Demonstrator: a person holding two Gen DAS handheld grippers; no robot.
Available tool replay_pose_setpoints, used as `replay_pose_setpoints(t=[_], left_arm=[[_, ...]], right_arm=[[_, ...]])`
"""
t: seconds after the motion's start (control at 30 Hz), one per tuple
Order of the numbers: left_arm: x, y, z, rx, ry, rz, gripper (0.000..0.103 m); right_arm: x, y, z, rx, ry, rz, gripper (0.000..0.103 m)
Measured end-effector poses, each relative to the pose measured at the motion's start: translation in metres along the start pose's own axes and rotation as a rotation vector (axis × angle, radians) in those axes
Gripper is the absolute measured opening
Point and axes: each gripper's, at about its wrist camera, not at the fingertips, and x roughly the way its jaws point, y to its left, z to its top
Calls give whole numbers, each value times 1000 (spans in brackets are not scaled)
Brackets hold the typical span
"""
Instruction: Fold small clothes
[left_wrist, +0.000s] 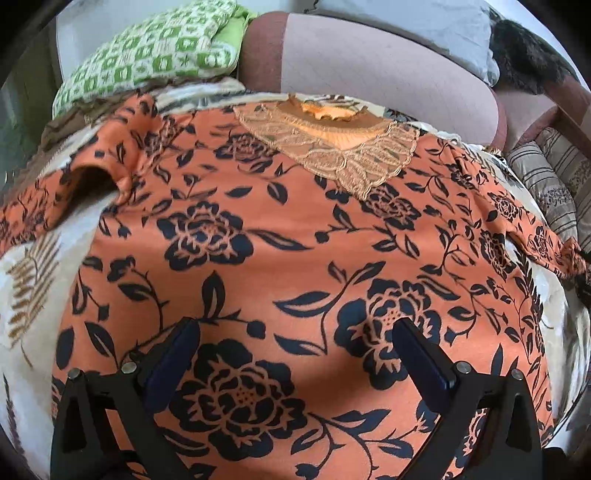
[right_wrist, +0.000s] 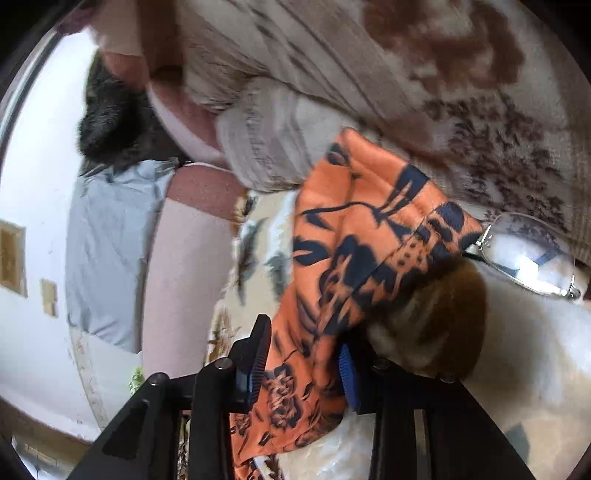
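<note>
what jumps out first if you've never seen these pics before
The orange top with big dark flowers fills the left wrist view, spread flat on a pale blanket, its lace collar at the far end. In the right wrist view, the right hand-held gripper has a bunched fold of that top between its fingers. A pair of glasses lies just right of that fold.

Orange top (left_wrist: 295, 258) with navy roses lies spread flat, front up, lace-trimmed neckline (left_wrist: 332, 147) at the far edge; one sleeve (right_wrist: 354, 236) bunched and lifted off the bedcover.
</note>
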Motion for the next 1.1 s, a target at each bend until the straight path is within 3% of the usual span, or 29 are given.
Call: replay_pose_setpoints(t=[0.17,0.23,0.27,0.4,0.53,0.67,0.83,0.93,1.1], left_arm=[[-9,9,-7,19,-23,25,103],[-12,16,-7,10,-26,27,103],[-14,20,-7,2,-30,29,103],[-20,39,-9,-25,-47,40,103],[-30,61,-15,-77,-72,34,103],[-45,80,-21,-105,-116,38,103],[-58,107,-27,-141,-164,51,103],[-61,122,-32,-168,-180,54,103],[-56,141,-38,-202,-185,70,103]], right_arm=[[5,-3,7,2,-3,-14,36],[5,9,9,-35,7,-41,10],[2,22,10,-77,4,-46,5],[-11,93,0,-262,-1,-14,5],[-13,180,-42,-419,23,81,5],[-4,269,-123,-598,85,191,5],[25,358,-270,-794,226,332,5],[57,372,-358,-846,336,358,5],[127,345,-477,-924,514,271,5]])
